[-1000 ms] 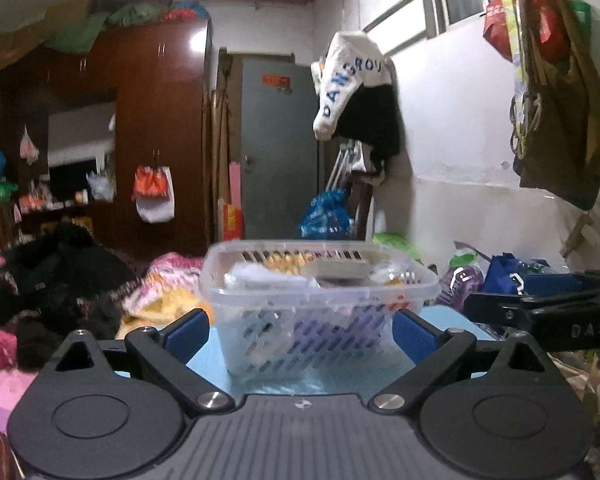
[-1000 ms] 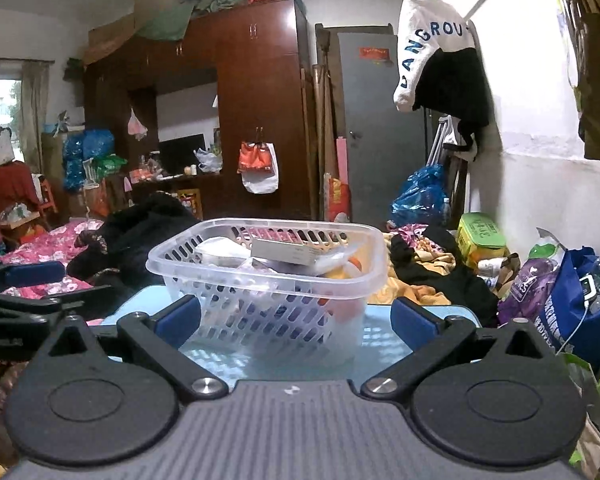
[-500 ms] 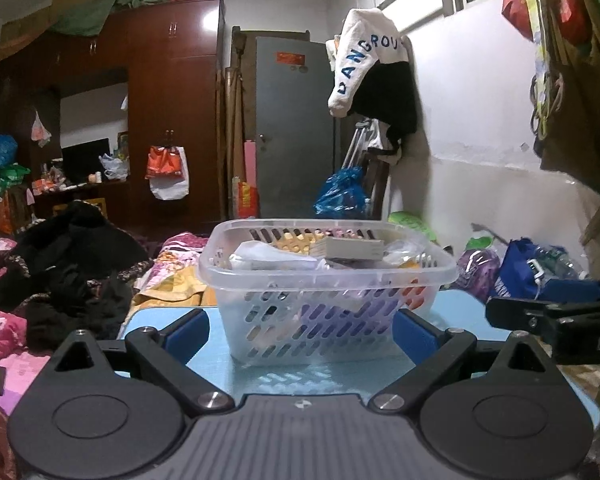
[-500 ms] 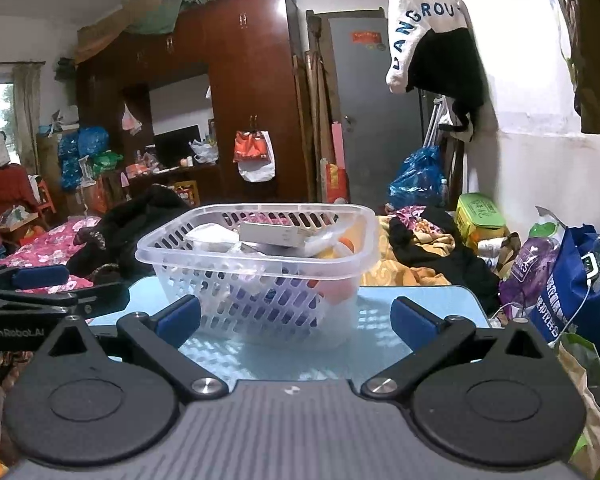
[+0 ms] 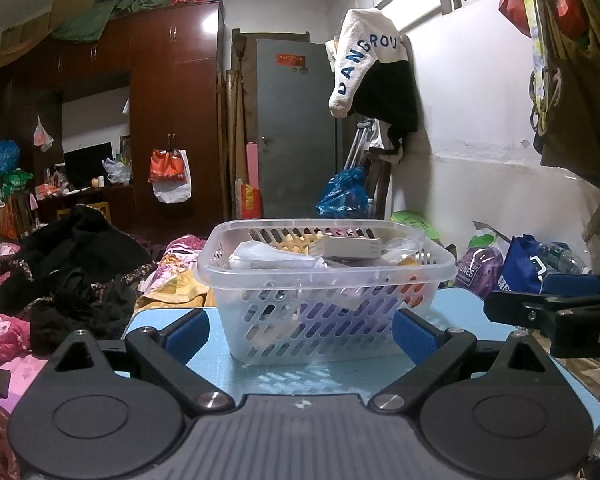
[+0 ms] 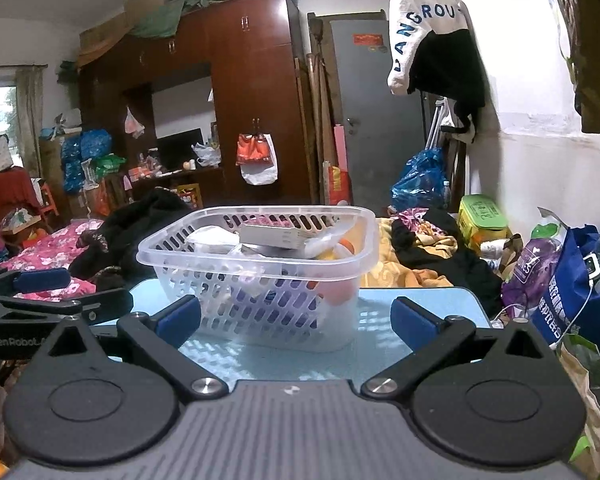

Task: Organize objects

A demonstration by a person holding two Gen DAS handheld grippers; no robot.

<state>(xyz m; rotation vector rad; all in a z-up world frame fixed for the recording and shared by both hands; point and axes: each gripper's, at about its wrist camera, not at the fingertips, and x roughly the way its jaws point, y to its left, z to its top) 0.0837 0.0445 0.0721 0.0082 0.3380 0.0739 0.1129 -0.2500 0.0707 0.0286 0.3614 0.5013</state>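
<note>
the clear basket (image 5: 324,292) sits mid-desk (image 5: 340,376), its contents half hidden behind slotted walls. left claw (image 5: 300,330) and right claw (image 6: 296,320) both gape empty, short of it.

A clear slotted plastic basket (image 5: 326,300) stands upright mid-table (image 5: 320,376), filled with a flat box (image 5: 350,247) and wrapped items.

Dim indoor light — sharp frames, fisheye bending at edges.

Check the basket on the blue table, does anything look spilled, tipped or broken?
Nothing stands out. The clear basket sits upright on the blue table, its contents inside, with both open grippers, left and right, short of it.
</note>
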